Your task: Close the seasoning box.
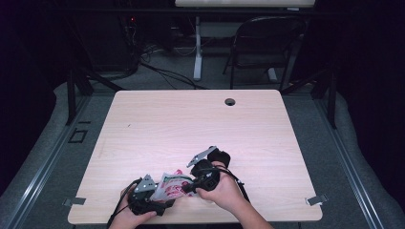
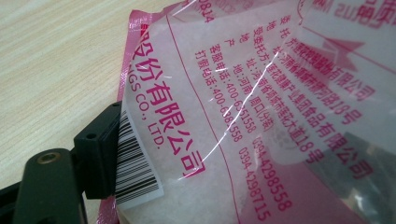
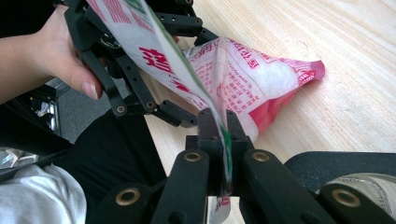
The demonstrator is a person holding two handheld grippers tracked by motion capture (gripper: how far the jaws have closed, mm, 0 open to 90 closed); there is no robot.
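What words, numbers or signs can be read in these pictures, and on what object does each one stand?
All readable print is on the pink and clear plastic bag, seen in the left gripper view:
"GS CO., LTD."
"400-6351558", partly glared.
"0394-4298558"
"0394-4298715"
Pink Chinese characters, including "有限公司".
A white barcode sticker; no digits can be read on it.
In the right gripper view and the high view, the bag's print is too small or blurred to read.

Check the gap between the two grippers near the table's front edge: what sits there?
A pink and white printed plastic bag spans it in the high view, from the left gripper to the right gripper. The right gripper view shows those jaws pinching its edge.
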